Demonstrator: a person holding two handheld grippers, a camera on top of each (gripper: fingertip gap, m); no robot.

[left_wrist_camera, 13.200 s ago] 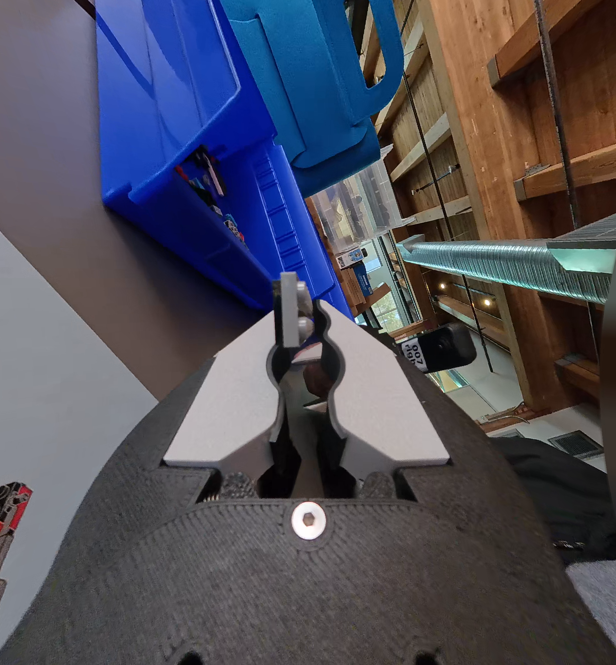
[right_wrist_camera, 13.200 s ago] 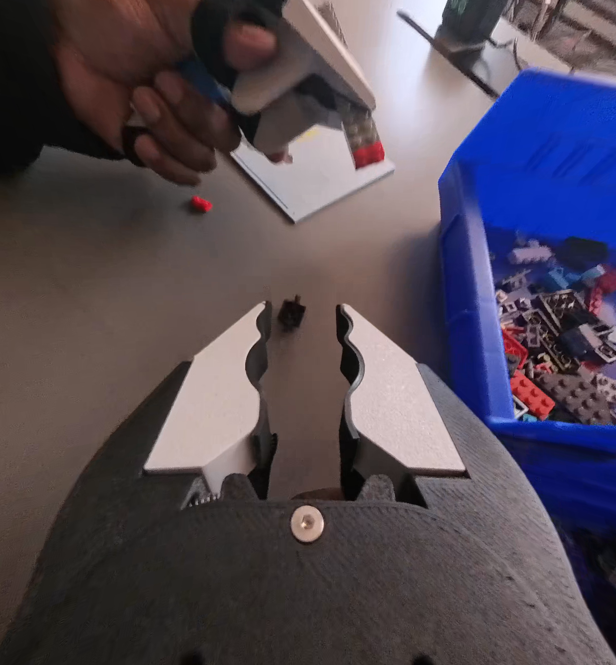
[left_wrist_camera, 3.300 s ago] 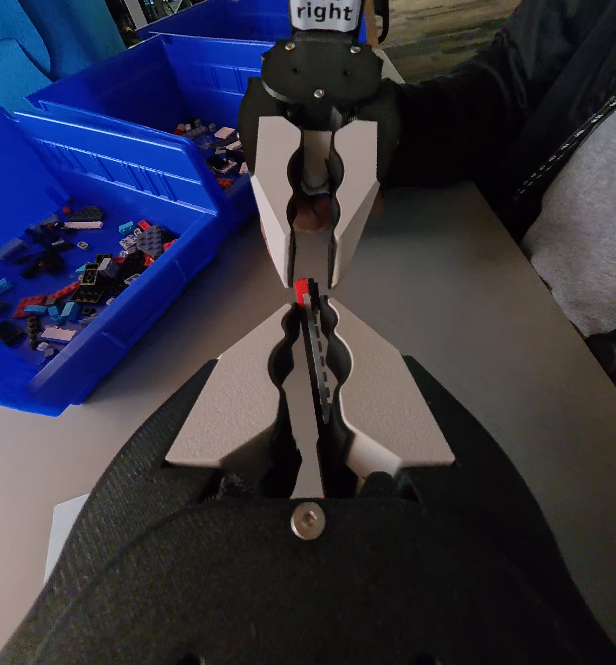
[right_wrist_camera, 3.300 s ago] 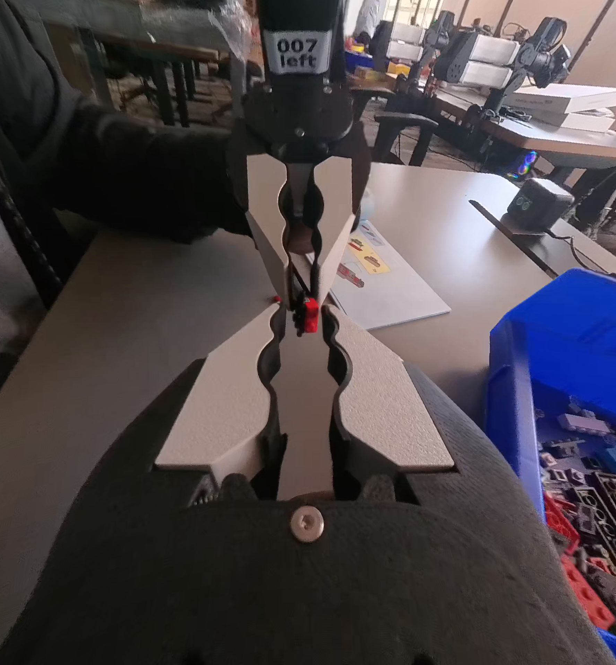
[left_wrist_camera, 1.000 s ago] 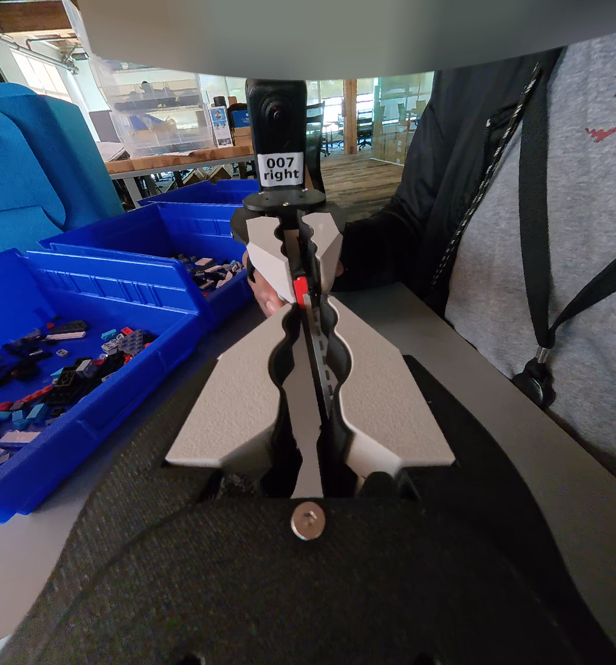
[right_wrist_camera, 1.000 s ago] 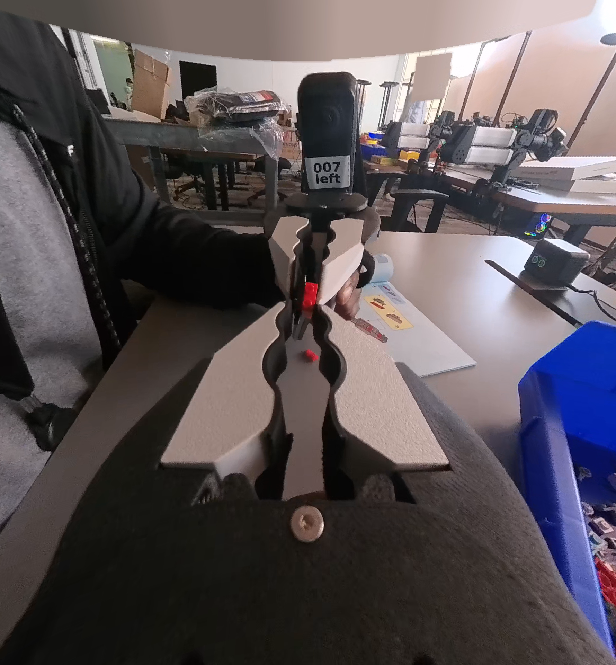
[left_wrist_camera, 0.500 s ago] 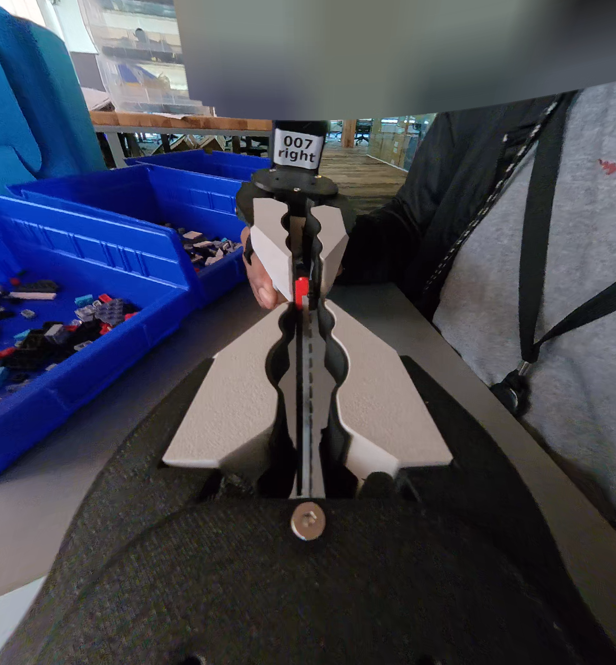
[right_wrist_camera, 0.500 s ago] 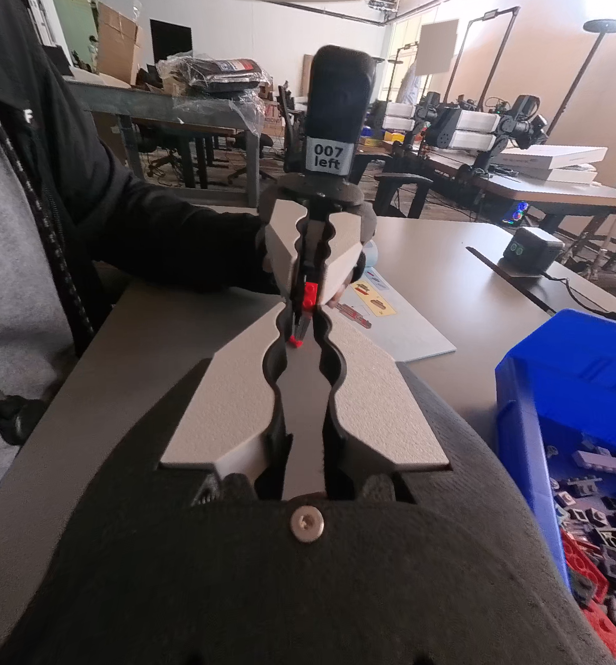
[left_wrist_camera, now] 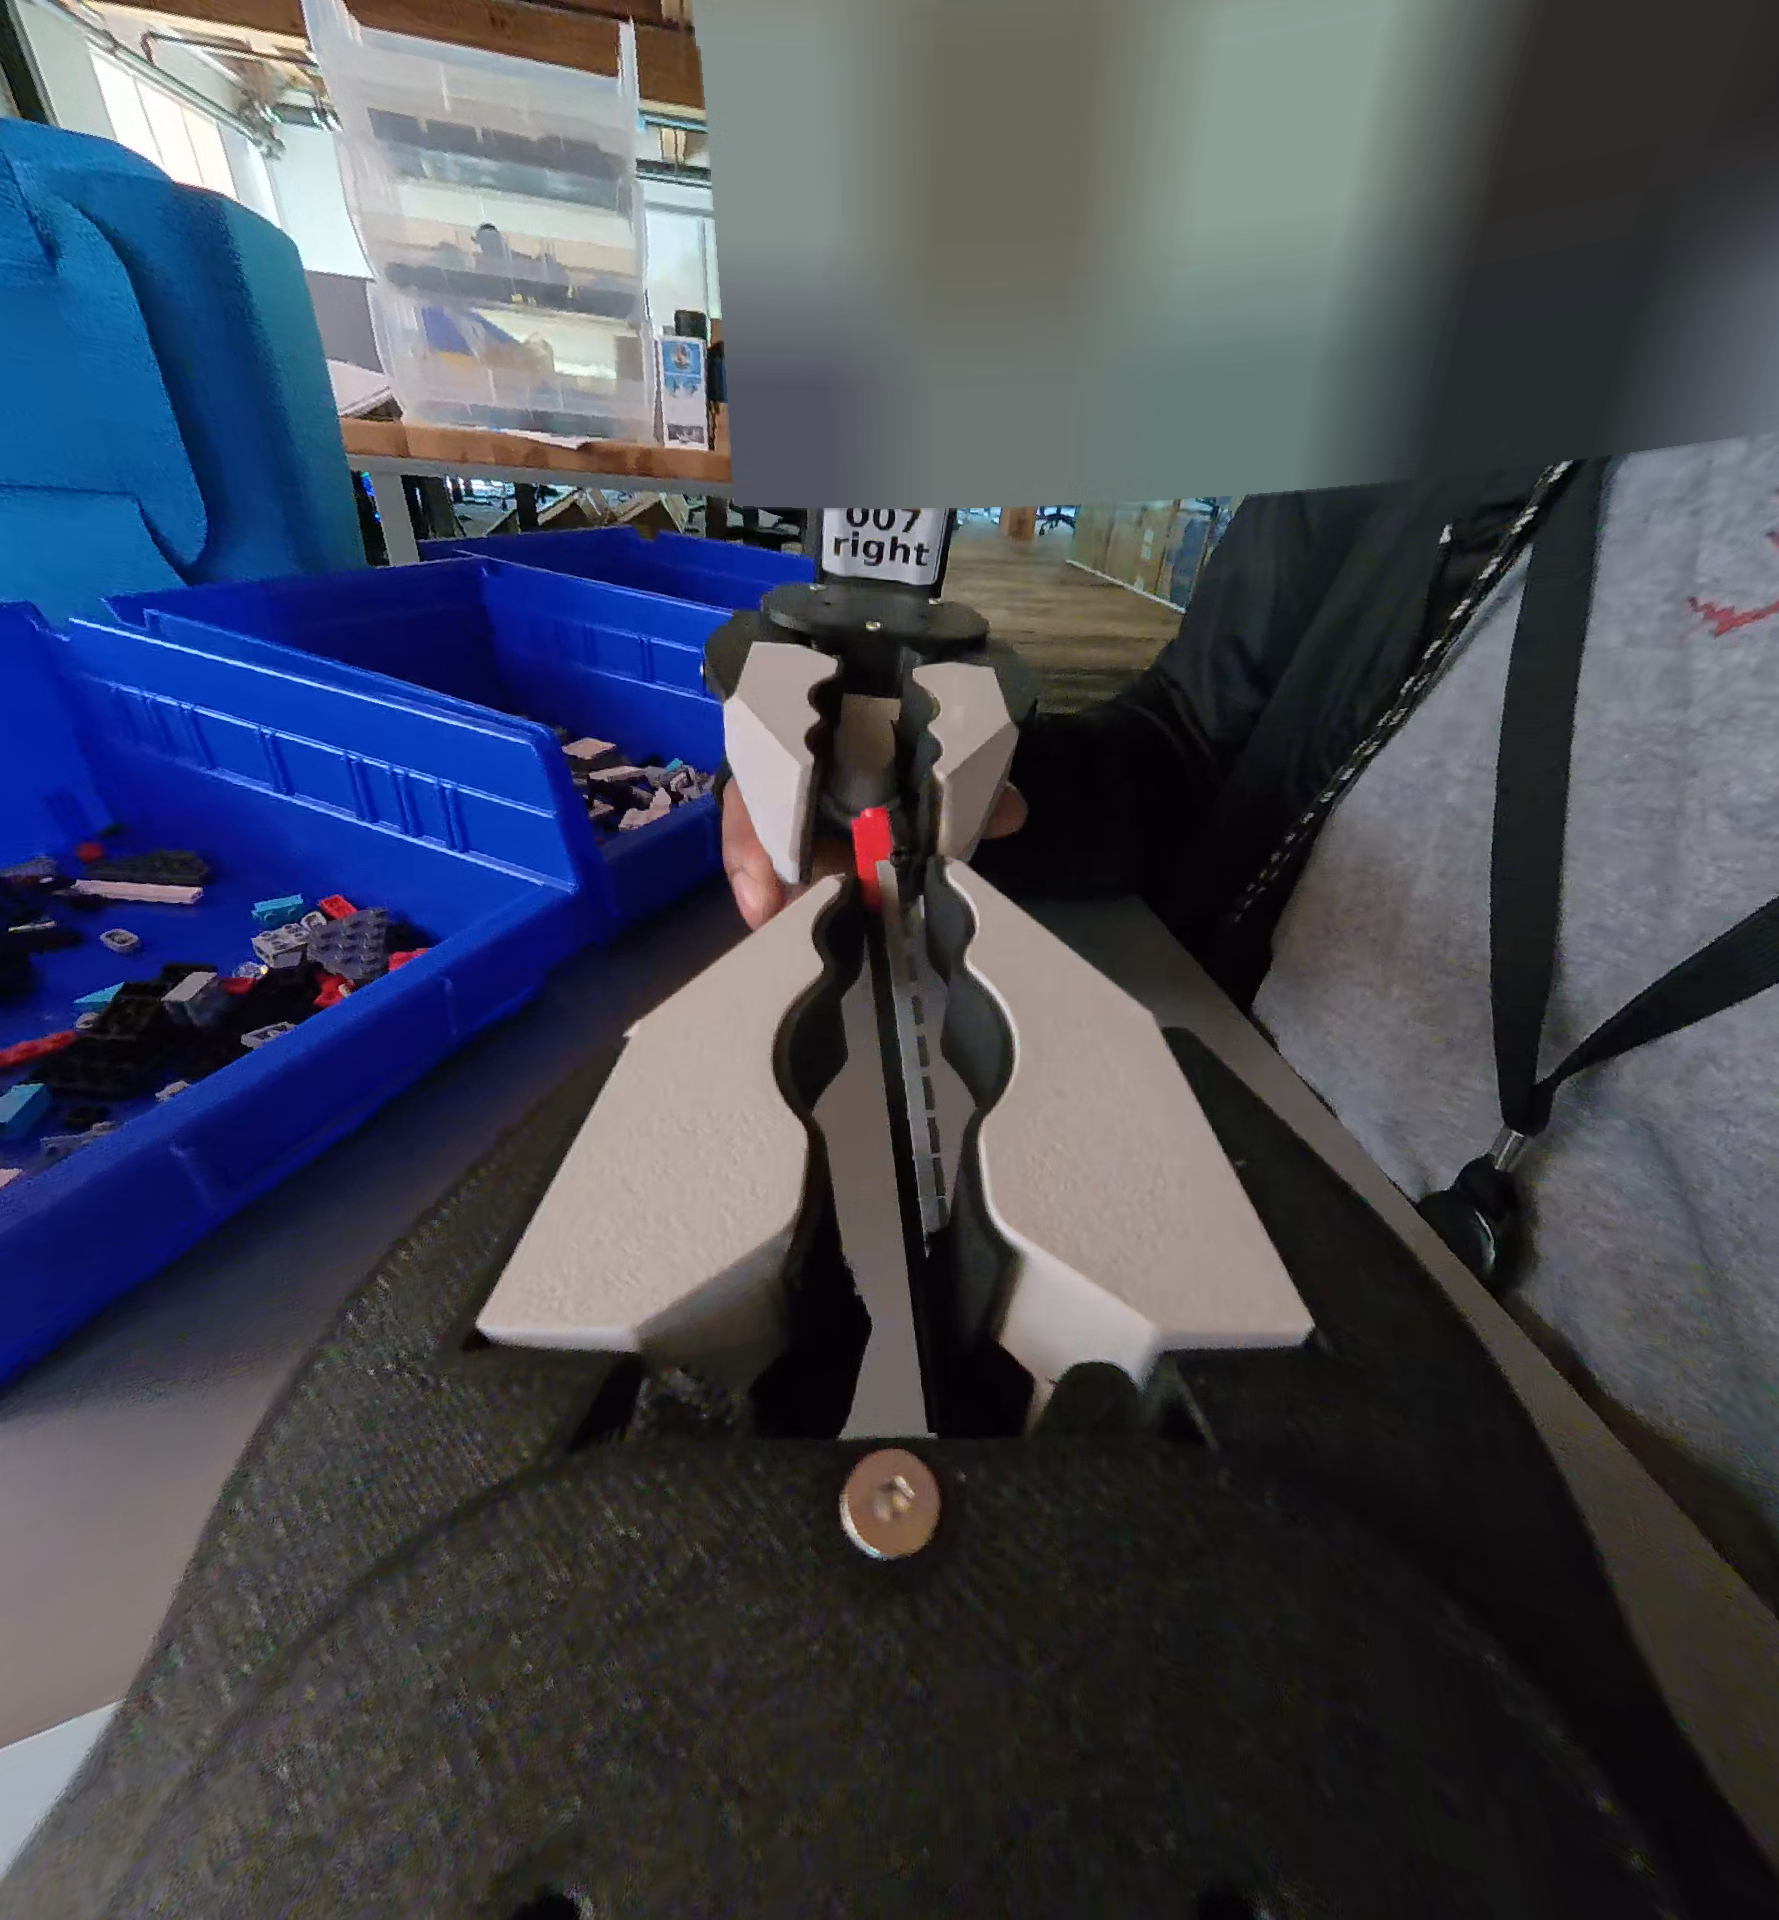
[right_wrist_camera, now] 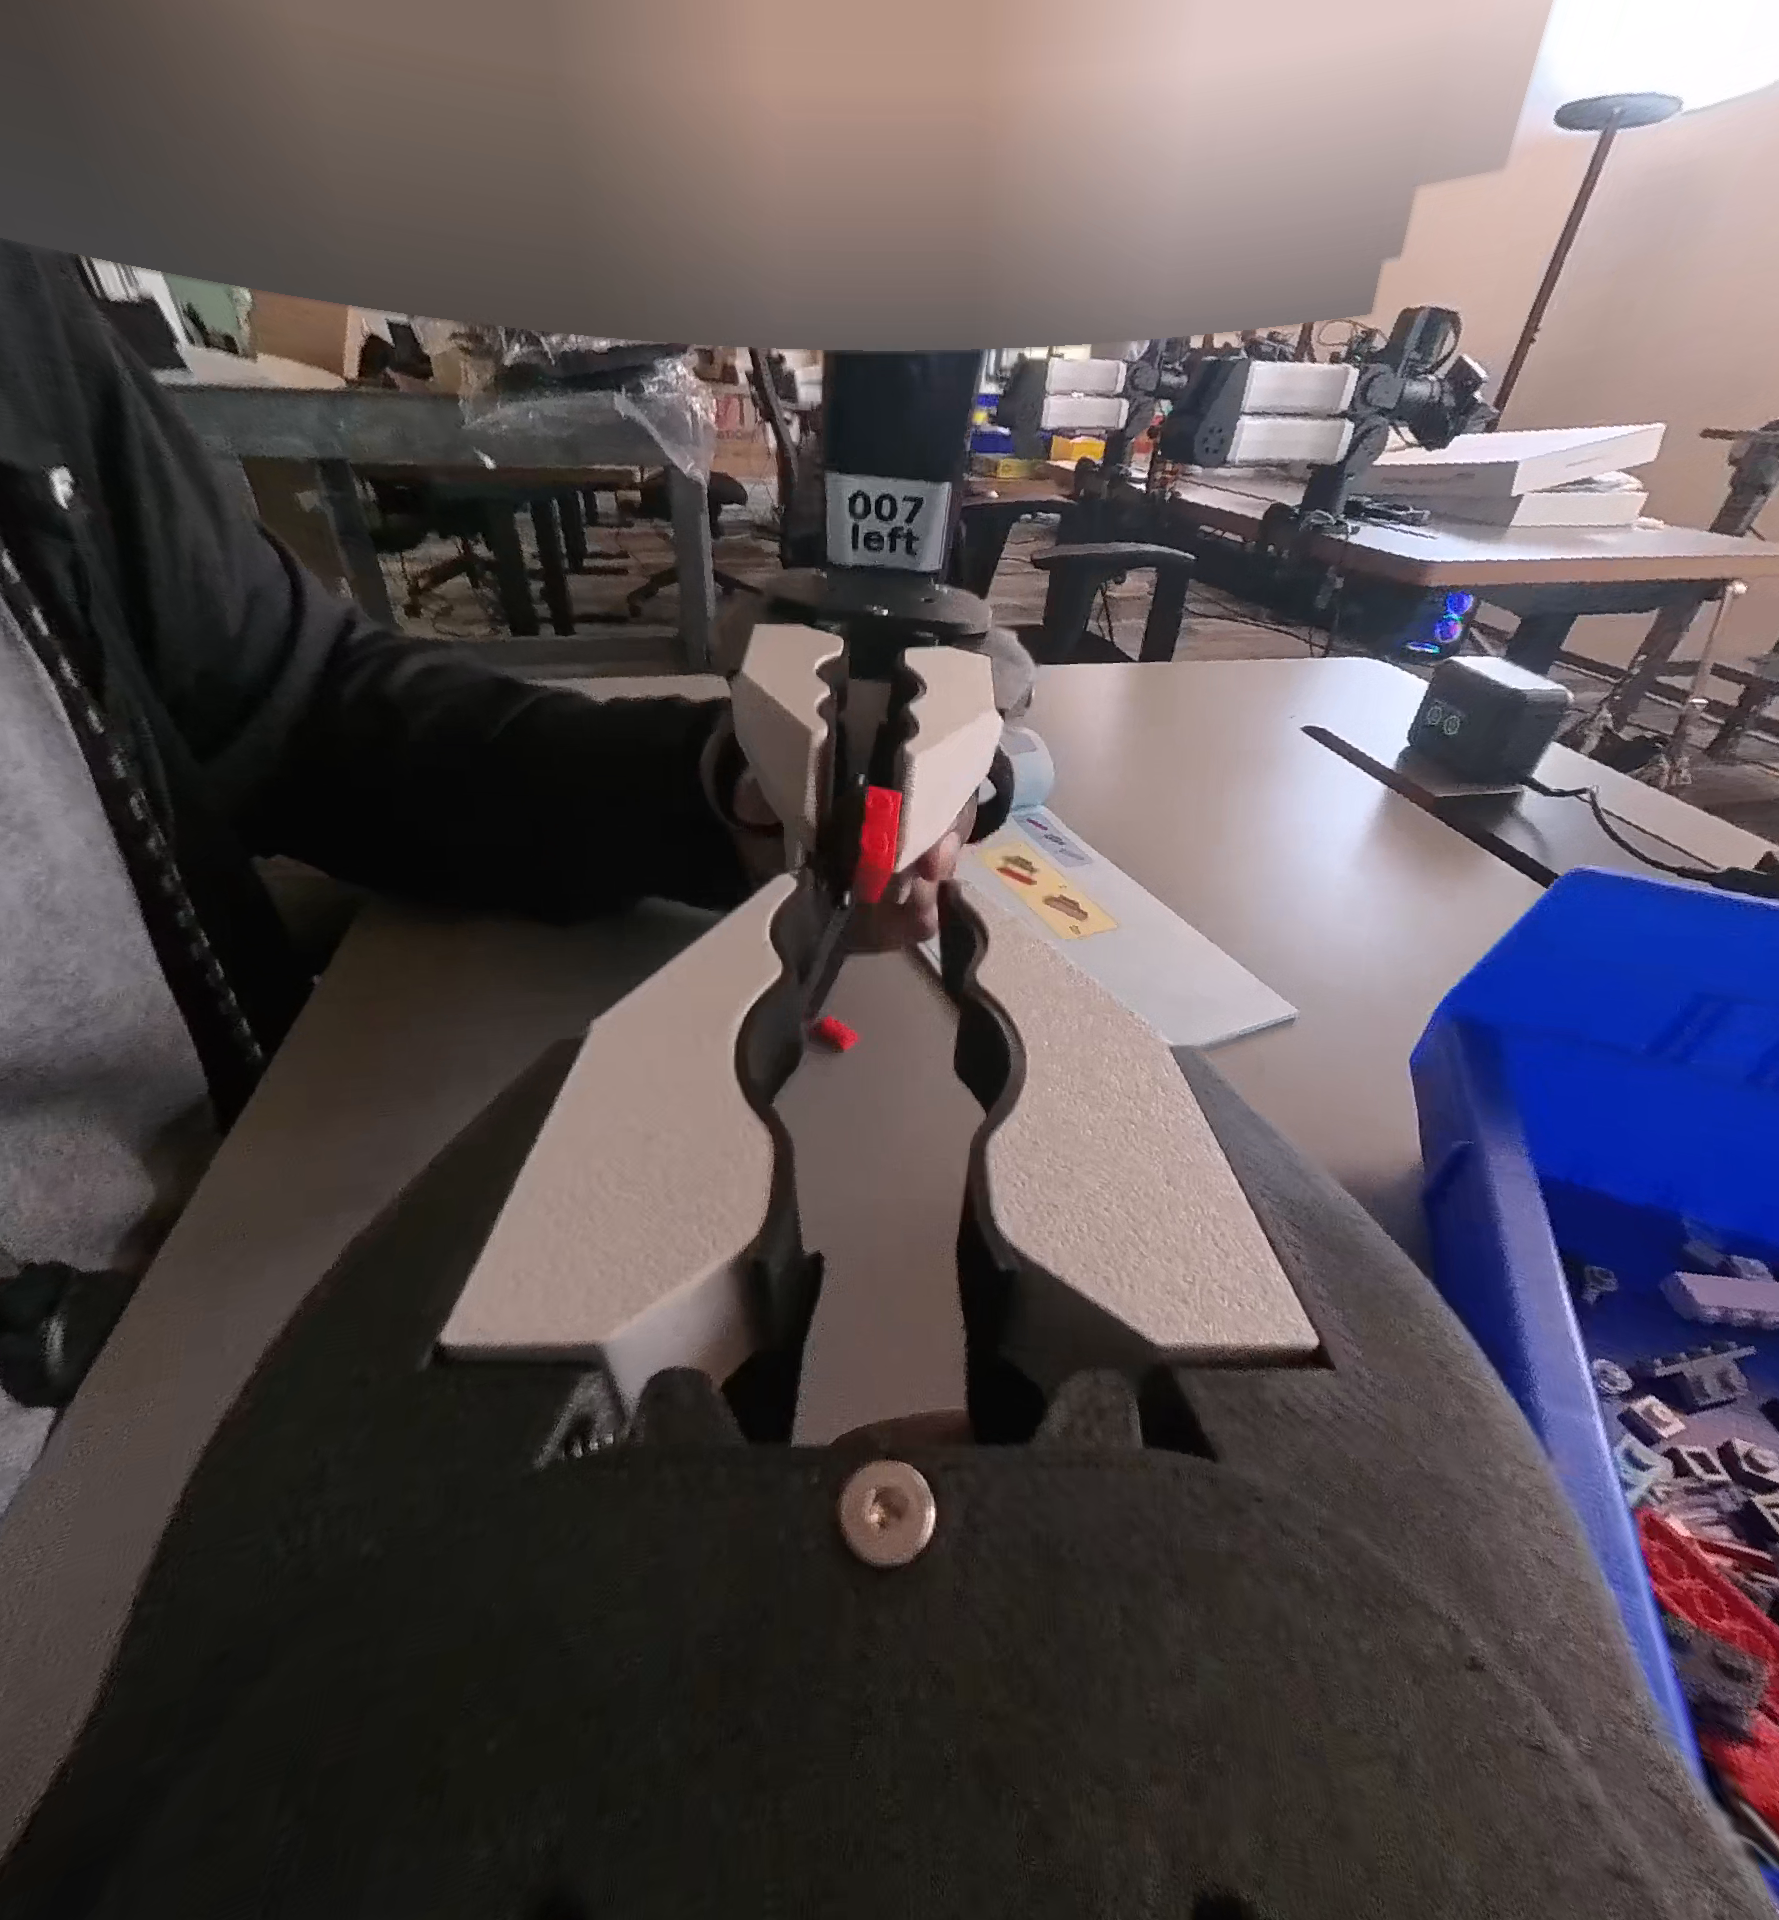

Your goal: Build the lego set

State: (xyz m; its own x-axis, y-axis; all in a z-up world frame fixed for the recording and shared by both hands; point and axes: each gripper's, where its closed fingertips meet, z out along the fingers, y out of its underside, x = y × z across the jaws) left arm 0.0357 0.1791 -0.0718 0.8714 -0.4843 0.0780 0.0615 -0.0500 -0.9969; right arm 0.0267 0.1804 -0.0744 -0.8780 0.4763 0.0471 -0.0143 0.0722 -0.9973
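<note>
My left gripper (left_wrist_camera: 893,883) is shut on a flat lego assembly (left_wrist_camera: 916,1049), a thin black and grey plate seen edge on with a red brick (left_wrist_camera: 869,847) at its far end. My right gripper (right_wrist_camera: 872,899) faces it tip to tip. Its fingers stand apart on either side of the assembly's protruding black end (right_wrist_camera: 828,951), with a gap on the right side. In the right wrist view the left gripper (right_wrist_camera: 864,857) holds the red brick (right_wrist_camera: 880,831) upright. A small loose red piece (right_wrist_camera: 833,1032) lies on the table below.
Two blue bins (left_wrist_camera: 241,1049) (left_wrist_camera: 552,665) of loose bricks stand to my left; one also shows in the right wrist view (right_wrist_camera: 1643,1091). An instruction booklet (right_wrist_camera: 1155,956) and a black device (right_wrist_camera: 1487,717) lie on the grey table (right_wrist_camera: 1228,748). The person's torso (left_wrist_camera: 1591,935) is close. Left and right tips are no more than a few centimetres apart.
Both grippers stay tip to tip with the assembly in the left one. The right fingers have parted slightly around its end. The views have shifted a little.
</note>
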